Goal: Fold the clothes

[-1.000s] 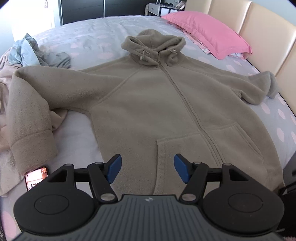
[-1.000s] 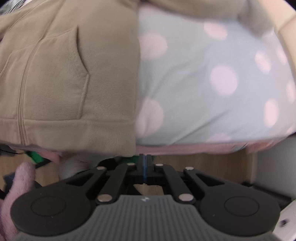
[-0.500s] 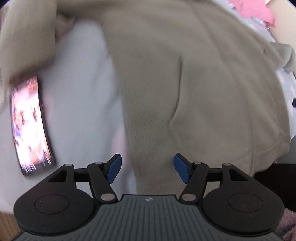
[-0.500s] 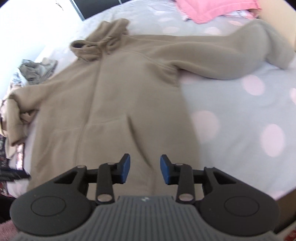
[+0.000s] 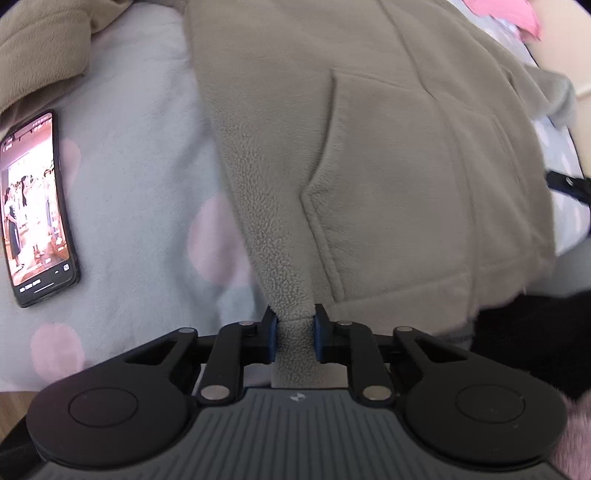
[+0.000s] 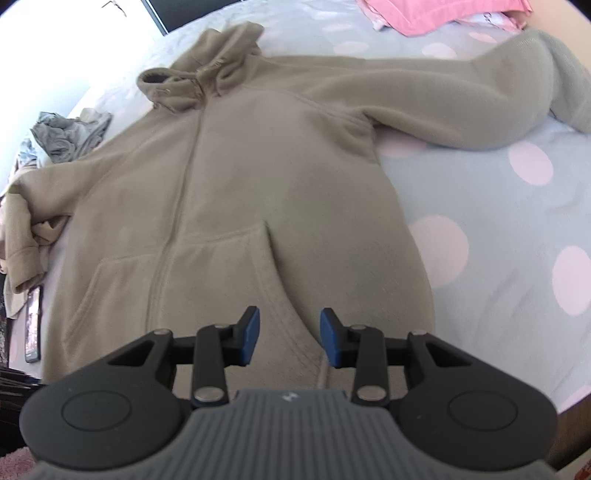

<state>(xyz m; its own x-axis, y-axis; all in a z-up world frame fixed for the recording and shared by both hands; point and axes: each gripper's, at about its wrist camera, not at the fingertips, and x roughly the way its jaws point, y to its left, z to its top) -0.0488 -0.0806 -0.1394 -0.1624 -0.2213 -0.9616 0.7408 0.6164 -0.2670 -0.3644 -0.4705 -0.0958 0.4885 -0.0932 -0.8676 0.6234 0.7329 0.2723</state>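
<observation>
Lying front-up and spread flat on a pale blue bedspread with pink dots: one beige fleece zip hoodie, hood toward the far end of the bed, hem toward the near edge, zipper running down the middle, a pocket on each side of it. One sleeve stretches out flat toward the right of the right wrist view; the other lies bunched at the left edge of the bed beside a heap of other garments, grey and pale. Left gripper: pointed steeply down at the bottom hem near the hoodie's left side edge, its jaws closing, blue pads pressing a bunched fold of the fleece hem between them. Right gripper: above the hem on the other side of the zipper, over the lower end of the right pocket seam, blue pads standing apart with fleece visible in the gap and neither pad pressing the cloth. Smartphone: screen lit, lying face-up on the bedspread just left of the hoodie's body, near the folded cuff of the bunched sleeve. Pink pillow: at the head of the bed, beyond the outstretched sleeve.
</observation>
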